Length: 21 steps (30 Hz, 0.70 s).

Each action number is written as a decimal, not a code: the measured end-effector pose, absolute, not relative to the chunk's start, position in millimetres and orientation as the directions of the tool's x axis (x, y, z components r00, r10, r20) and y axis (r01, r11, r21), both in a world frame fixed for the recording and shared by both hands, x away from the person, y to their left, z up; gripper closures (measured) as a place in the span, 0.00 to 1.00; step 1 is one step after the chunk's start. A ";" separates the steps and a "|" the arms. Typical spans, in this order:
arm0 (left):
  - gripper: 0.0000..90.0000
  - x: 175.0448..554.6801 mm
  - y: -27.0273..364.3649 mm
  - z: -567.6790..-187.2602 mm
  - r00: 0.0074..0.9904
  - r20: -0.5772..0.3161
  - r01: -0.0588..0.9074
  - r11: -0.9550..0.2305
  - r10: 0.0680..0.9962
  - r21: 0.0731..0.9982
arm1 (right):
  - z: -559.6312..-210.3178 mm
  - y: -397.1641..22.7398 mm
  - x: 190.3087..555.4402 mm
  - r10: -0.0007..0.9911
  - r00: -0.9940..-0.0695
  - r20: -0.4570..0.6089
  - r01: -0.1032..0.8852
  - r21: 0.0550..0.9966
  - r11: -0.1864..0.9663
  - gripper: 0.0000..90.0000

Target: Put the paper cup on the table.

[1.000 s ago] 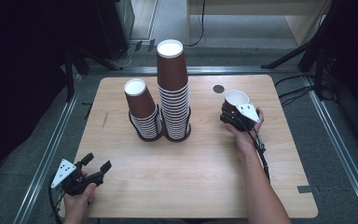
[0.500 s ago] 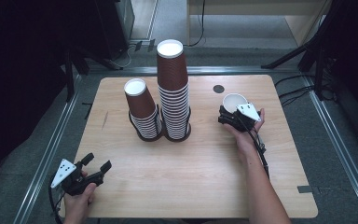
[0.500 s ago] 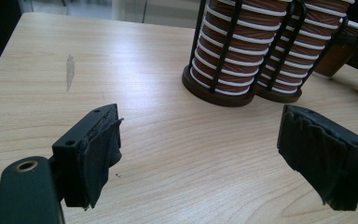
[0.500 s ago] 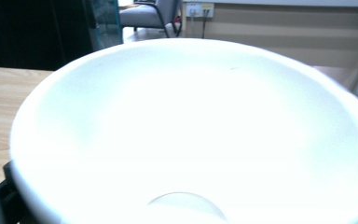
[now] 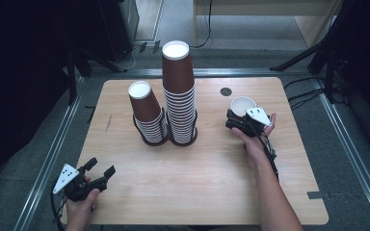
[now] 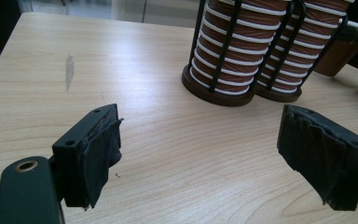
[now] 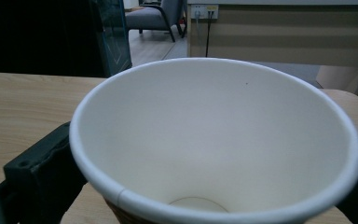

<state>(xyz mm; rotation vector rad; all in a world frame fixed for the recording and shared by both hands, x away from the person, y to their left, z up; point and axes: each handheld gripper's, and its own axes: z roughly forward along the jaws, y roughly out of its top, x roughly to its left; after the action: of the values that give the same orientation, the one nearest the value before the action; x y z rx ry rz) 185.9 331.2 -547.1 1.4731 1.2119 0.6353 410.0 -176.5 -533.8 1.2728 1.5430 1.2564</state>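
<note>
A brown paper cup (image 5: 243, 105) with a white inside stands mouth up on the wooden table (image 5: 212, 183), right of centre. My right gripper (image 5: 238, 119) is around it. In the right gripper view the cup (image 7: 214, 140) sits between the black jaws, whose pads (image 7: 42, 172) stand beside its wall. The jaws have just been opening. Two stacks of upside-down brown cups stand in black wire holders, a short one (image 5: 147, 113) and a tall one (image 5: 179, 91). My left gripper (image 5: 101, 167) rests open and empty at the near left corner (image 6: 200, 140), facing the stacks (image 6: 233, 56).
A small dark round hole (image 5: 226, 91) lies in the tabletop behind the cup. Metal rails (image 5: 53, 154) run along the table's sides. Dark equipment and cables stand on the floor behind and to the right.
The right hand and the cup have shifted slightly toward the near side and down. The left gripper has not moved.
</note>
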 end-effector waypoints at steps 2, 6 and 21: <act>0.15 185.8 331.3 -547.1 0.340 -0.214 0.344 0.091 0.916 0.935 | -532.9 -177.4 408.3 0.976 -0.212 0.039 0.227 0.974 0.010 0.00; 0.15 185.9 331.5 -547.1 0.340 -0.215 0.344 0.092 0.916 0.935 | -531.8 -180.4 403.5 0.974 -0.221 0.055 0.229 0.973 -0.003 0.00; 0.15 186.1 330.3 -547.1 0.337 -0.213 0.346 0.090 0.917 0.934 | -527.3 -196.5 380.5 0.969 -0.238 0.070 0.210 0.978 -0.020 0.00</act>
<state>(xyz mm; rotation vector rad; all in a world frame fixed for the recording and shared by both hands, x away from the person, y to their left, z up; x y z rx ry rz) 186.1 330.3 -547.1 1.4760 1.2146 0.6376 380.5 -196.5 -527.3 1.2709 1.5276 1.3208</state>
